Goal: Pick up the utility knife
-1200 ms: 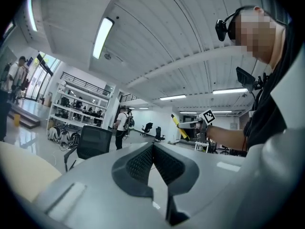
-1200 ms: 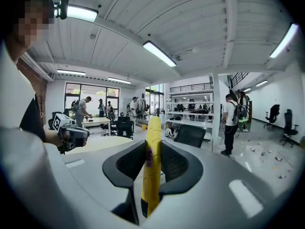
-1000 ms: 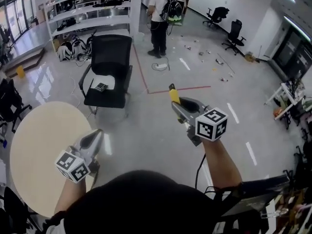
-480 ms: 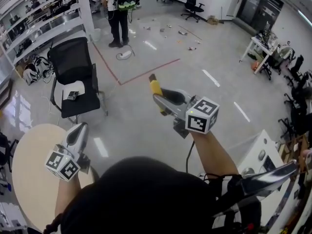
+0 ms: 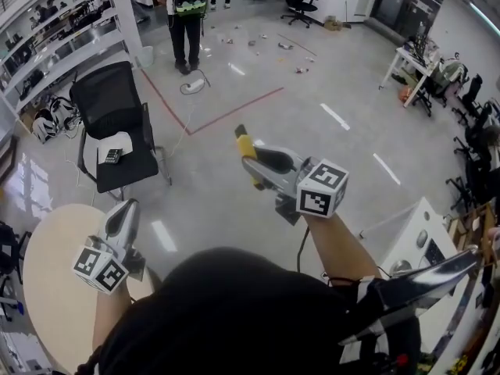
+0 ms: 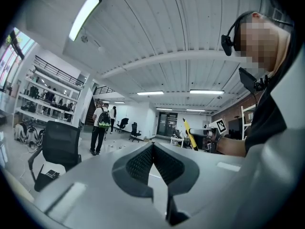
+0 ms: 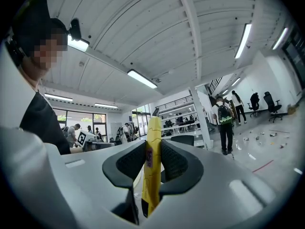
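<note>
Gripping the utility knife (image 5: 245,145) with the right tool (image 5: 255,162), out in the air above the floor (image 5: 234,209), near the middle of the head view. Pressing the dark ribbed pads (image 7: 131,162) against both flat sides of the yellow handle. No daylight between pad and handle in the right gripper view. Seen there as a slim yellow bar (image 7: 153,142) standing toward 12 o'clock through the right tool (image 7: 152,159), with its lower end down in the throat of the jaws. In the head view, poking out past the fingertips toward 11 o'clock, well clear of any surface.

Carrying nothing in the left tool (image 5: 125,208), down at 8 o'clock of the head view. Pads brought together at their tips in the left gripper view, with nothing caught in the left tool (image 6: 153,151). Hanging just over the 2 o'clock edge of the round pale tabletop (image 5: 47,287).

Beyond, at 10 o'clock, a black office chair (image 5: 117,104) with a white sheet on its seat. At 11 o'clock, a standing person (image 5: 187,10) wearing a backpack. Between chair and person, a red line (image 5: 234,109) taped on the floor. White shelving (image 5: 55,41) along the far side at 10 o'clock.
</note>
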The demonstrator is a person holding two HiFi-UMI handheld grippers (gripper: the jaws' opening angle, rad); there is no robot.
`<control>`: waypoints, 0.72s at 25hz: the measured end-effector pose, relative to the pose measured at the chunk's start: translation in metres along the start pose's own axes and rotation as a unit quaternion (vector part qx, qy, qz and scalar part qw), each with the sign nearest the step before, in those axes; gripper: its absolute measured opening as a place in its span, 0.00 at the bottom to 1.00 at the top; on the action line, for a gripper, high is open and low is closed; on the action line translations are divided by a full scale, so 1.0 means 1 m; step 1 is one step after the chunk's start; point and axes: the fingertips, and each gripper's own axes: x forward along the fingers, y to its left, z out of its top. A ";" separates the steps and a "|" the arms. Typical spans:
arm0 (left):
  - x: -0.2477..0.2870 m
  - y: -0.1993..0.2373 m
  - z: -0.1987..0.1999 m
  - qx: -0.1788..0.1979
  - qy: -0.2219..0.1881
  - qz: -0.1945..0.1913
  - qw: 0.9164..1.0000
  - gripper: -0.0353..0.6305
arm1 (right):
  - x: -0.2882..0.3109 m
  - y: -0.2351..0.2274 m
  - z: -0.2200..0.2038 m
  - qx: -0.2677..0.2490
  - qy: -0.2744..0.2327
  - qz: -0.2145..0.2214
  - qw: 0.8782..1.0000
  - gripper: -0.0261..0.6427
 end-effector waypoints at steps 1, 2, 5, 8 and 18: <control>-0.002 0.001 0.000 -0.001 -0.001 0.002 1.000 0.05 | 0.001 0.001 0.001 -0.001 -0.001 0.001 1.000 0.20; -0.004 0.001 -0.001 -0.002 -0.001 0.004 1.000 0.05 | 0.001 0.001 0.001 -0.002 -0.001 0.003 1.000 0.21; -0.006 -0.001 -0.005 -0.005 -0.001 0.008 1.000 0.05 | -0.001 0.001 0.000 0.003 0.000 0.004 1.000 0.21; -0.008 -0.002 -0.008 -0.006 0.001 0.009 1.000 0.05 | -0.002 -0.001 -0.003 0.007 0.002 0.005 1.000 0.20; -0.029 -0.003 -0.012 -0.007 0.003 0.026 1.000 0.05 | 0.001 0.010 -0.005 0.006 0.000 0.018 1.000 0.20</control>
